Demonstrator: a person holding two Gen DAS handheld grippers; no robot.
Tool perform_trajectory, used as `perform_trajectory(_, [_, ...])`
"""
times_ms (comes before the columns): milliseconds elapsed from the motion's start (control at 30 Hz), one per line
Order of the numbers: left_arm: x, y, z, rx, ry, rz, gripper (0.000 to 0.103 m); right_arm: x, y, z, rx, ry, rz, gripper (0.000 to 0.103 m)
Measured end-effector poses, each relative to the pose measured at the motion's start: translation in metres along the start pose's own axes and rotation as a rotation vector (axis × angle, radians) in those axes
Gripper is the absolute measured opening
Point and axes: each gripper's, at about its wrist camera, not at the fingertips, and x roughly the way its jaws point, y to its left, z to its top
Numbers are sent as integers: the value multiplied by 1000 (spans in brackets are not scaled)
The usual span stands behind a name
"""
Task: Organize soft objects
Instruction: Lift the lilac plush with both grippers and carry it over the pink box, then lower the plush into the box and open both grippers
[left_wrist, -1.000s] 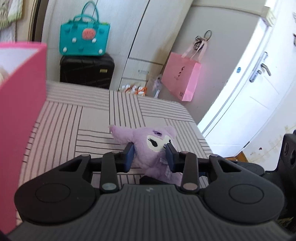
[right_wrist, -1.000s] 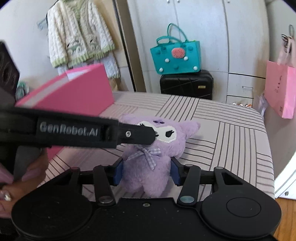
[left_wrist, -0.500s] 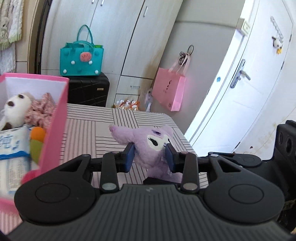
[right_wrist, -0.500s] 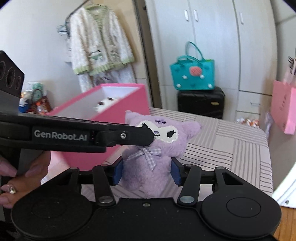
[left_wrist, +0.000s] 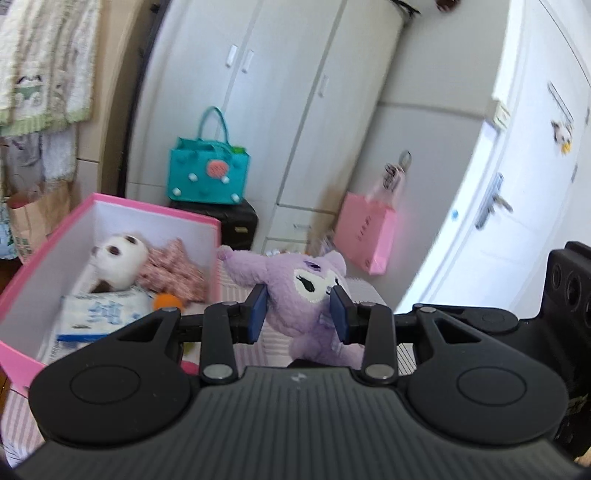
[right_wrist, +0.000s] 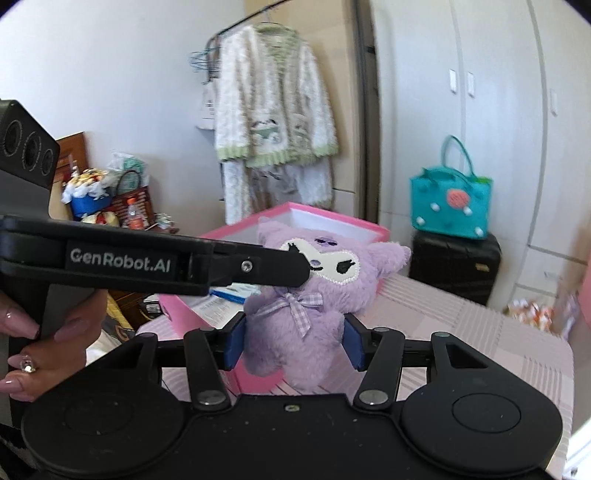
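Left wrist view shows the purple plush (left_wrist: 306, 291) pinched at head by left gripper (left_wrist: 298, 314), at body by right gripper (right_wrist: 293, 345), lifted beside the pink box (left_wrist: 218, 251). Uneven release could drop it outside.

Background furnishings. A teal felt handbag (left_wrist: 208, 173) stands on a black suitcase (left_wrist: 236, 221) against white wardrobe doors (left_wrist: 280, 96). A pink paper bag (left_wrist: 365, 236) hangs beside a white door (left_wrist: 517, 177) with a lever handle (left_wrist: 493, 201). A cream knitted cardigan (right_wrist: 273, 107) with green trim hangs on a rail; a cluttered basket (right_wrist: 129, 201) sits left of it.
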Motion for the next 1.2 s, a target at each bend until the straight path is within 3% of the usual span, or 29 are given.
perform_trajectory(200, [-16, 29, 20, 2, -53, 42, 36, 17, 16, 26, -64, -44, 64, 56])
perform_trajectory(300, [-19, 38, 30, 60, -83, 70, 36, 28, 18, 39, -85, -74, 110, 54])
perform_trajectory(500, [-7, 68, 47, 49, -85, 135, 34, 72, 21, 63, -40, -30, 190, 54])
perform_trajectory(800, [37, 121, 47, -25, 37, 235, 34, 147, 22, 67, 21, 132, 237, 55])
perform_trajectory(933, [55, 145, 41, -96, 115, 235, 34, 167, 17, 58, 42, 196, 207, 55])
perform_trajectory(1200, [68, 152, 29, -98, 160, 249, 34, 186, 19, 52, -19, 261, 172, 55])
